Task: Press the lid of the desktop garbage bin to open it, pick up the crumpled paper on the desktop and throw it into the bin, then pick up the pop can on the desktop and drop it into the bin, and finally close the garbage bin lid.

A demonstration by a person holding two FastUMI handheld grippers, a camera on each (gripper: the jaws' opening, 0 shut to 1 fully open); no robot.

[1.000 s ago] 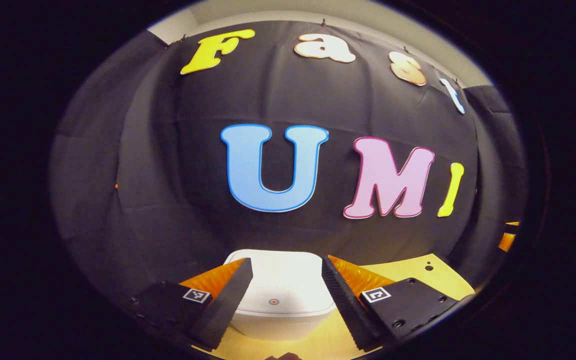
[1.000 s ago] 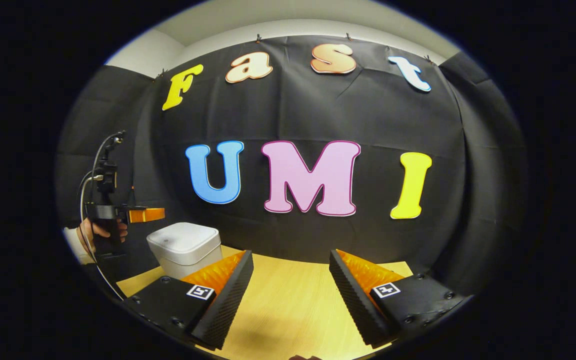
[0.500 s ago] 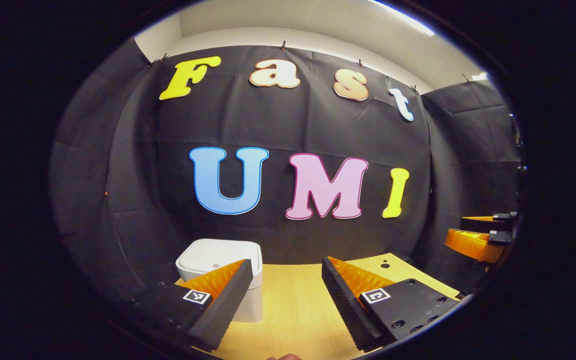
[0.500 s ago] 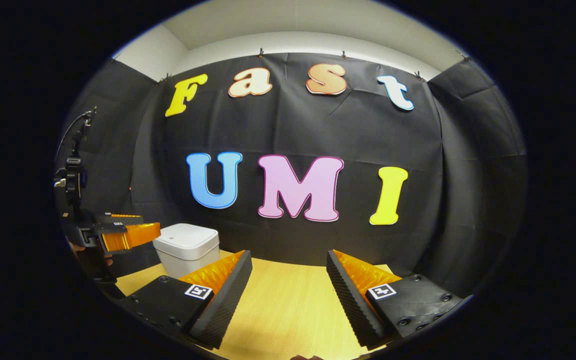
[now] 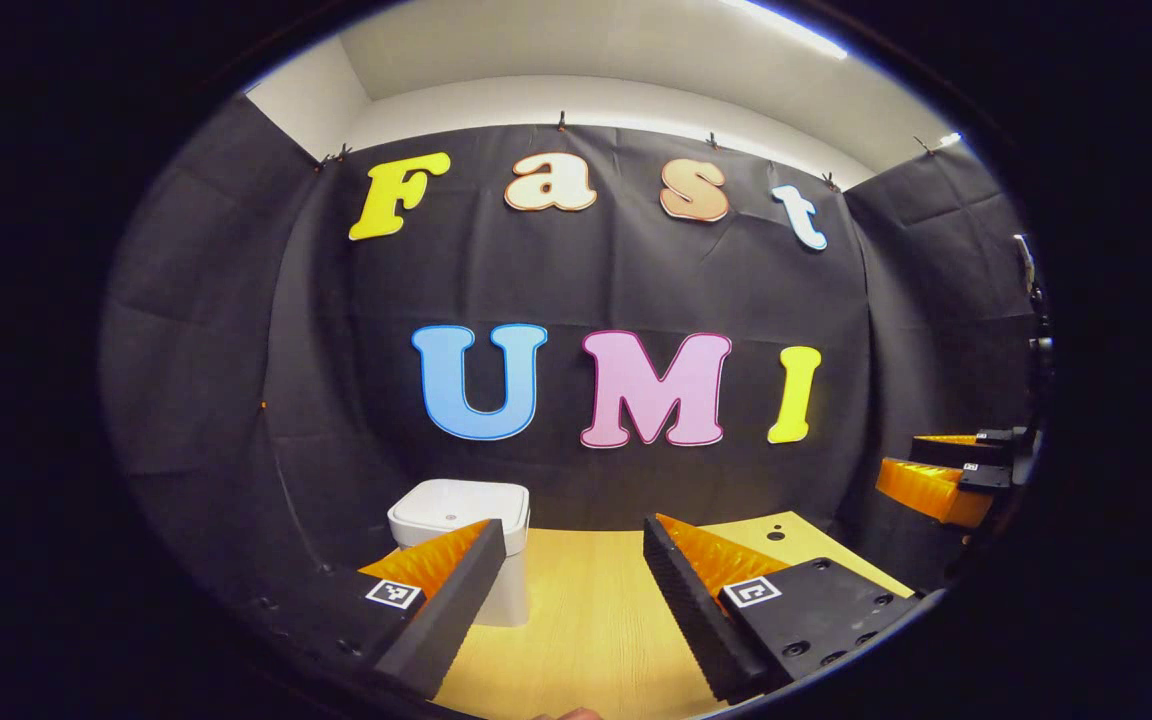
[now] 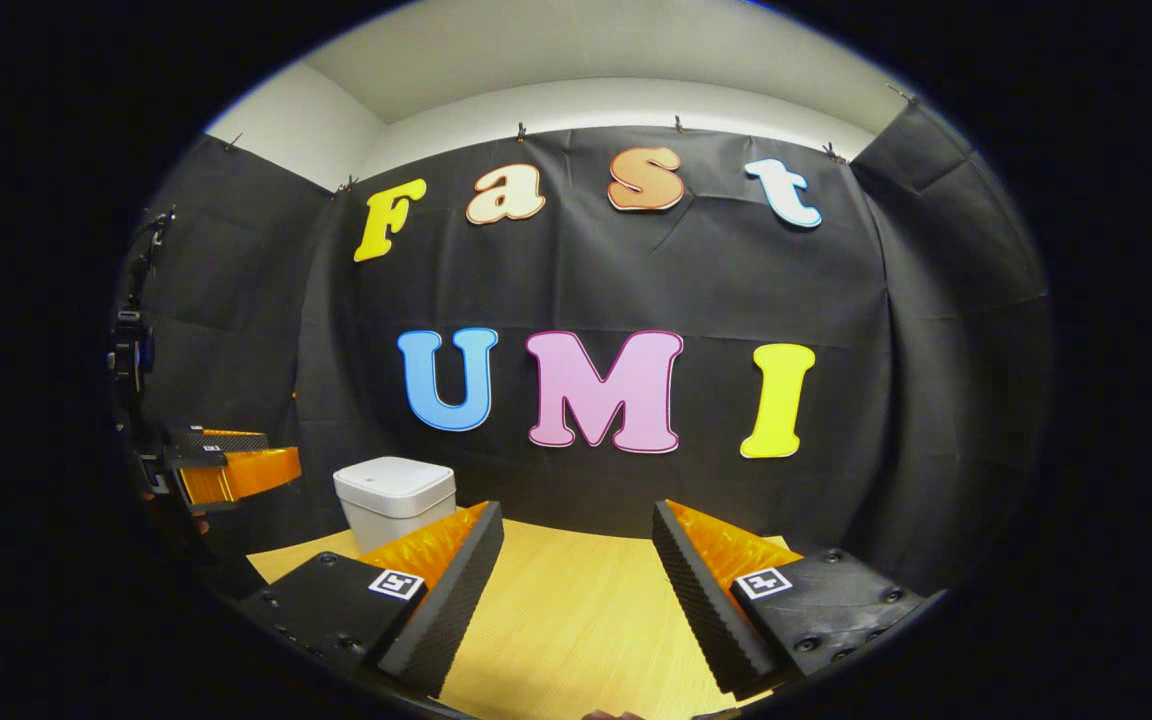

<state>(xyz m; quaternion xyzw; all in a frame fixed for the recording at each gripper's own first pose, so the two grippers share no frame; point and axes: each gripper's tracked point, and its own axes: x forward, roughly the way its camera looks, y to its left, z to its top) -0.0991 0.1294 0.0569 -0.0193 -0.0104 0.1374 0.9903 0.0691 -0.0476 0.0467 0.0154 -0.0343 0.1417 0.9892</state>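
Note:
The white desktop bin stands on the wooden table by the back wall, its lid down flat. In the left gripper view it sits behind my left gripper's left finger, some way beyond the tip. My left gripper is open, with bare tabletop between its fingers. In the right gripper view the bin stands far left, and my right gripper is open above the table, holding nothing. The left gripper hovers left of the bin there.
The black cloth wall closes the table at the back and both sides. The right gripper hangs at the far right of the left gripper view. Two small dark holes mark the table's back right corner.
My left gripper has pulled back and away from the bin lid, which was between its fingers a second ago; the bin now lies farther off to the left. The right gripper drew back slightly.

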